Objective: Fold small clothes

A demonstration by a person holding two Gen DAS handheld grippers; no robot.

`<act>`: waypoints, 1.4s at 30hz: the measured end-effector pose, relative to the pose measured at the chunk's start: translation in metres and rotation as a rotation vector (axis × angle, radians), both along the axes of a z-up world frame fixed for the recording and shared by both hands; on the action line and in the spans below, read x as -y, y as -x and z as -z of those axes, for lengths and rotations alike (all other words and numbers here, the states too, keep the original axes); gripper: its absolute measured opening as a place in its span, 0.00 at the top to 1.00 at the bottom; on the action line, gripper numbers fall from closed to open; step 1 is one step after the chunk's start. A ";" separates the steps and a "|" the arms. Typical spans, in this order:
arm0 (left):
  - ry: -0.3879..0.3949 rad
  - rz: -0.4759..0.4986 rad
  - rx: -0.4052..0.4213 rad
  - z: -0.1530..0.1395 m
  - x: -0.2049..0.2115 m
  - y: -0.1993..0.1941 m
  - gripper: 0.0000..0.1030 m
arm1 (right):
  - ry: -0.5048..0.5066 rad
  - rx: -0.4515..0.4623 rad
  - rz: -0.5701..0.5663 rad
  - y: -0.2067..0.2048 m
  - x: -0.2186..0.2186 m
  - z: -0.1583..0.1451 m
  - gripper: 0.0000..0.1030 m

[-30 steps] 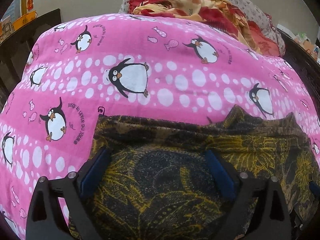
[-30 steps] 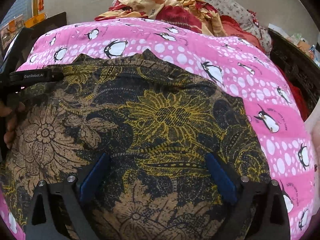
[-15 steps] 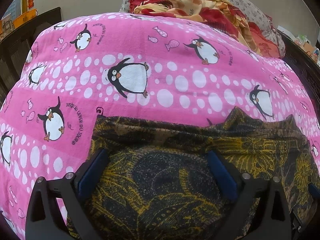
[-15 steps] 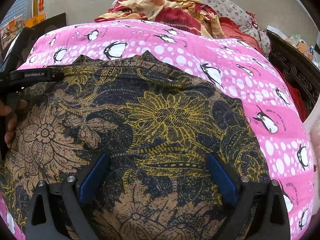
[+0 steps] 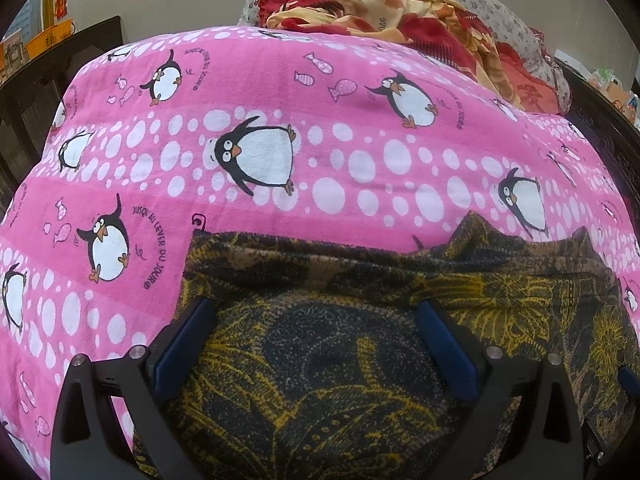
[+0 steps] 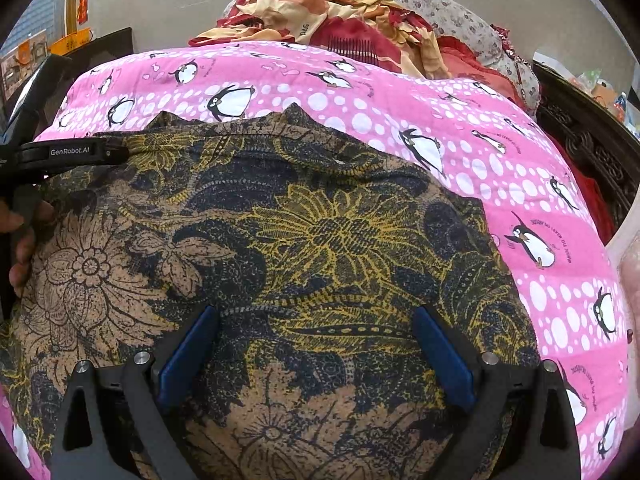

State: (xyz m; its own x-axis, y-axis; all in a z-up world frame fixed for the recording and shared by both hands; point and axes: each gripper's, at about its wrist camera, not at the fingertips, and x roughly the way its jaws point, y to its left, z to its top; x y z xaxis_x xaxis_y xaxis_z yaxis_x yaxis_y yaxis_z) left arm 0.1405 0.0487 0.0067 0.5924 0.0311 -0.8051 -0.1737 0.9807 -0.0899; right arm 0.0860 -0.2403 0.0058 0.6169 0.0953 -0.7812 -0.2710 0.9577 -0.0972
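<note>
While spread: garment (image 6: 312,240) between fingers (image 6: 188,356).

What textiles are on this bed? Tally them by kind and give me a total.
Dark floral garment, spread flat: 1
Pink penguin sheet: 1
Red and cream blanket, bunched at the far end: 1
Grey flowered pillow, behind the blanket: 1
Total: 4

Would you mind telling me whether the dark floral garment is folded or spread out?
Spread out: the floral garment lies flat on the pink penguin sheet; whether it's doubled over, cannot tell.
</note>
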 end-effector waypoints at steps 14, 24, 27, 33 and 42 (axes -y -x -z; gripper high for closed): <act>0.001 -0.002 -0.001 0.000 0.000 0.000 0.02 | -0.024 0.000 -0.003 -0.001 0.003 0.000 0.03; 0.108 0.065 0.055 -0.083 -0.040 0.052 0.02 | -0.025 0.007 0.000 0.000 0.002 0.001 0.03; 0.188 0.075 0.058 -0.096 -0.065 0.100 0.02 | -0.042 0.007 -0.002 0.000 0.003 0.000 0.03; 0.393 0.095 0.008 -0.058 -0.052 0.199 0.02 | -0.069 0.004 -0.008 0.000 0.006 0.000 0.02; 0.691 0.014 0.005 -0.006 -0.027 0.234 0.01 | -0.067 0.008 -0.011 0.001 0.006 0.000 0.02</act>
State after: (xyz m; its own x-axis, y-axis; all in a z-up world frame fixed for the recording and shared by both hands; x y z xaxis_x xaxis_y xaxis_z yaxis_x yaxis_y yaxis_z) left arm -0.0938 0.0756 0.0124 0.5924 -0.4956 -0.6351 -0.1595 0.7006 -0.6955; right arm 0.0855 -0.2460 0.0058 0.6218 0.1539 -0.7679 -0.2806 0.9592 -0.0349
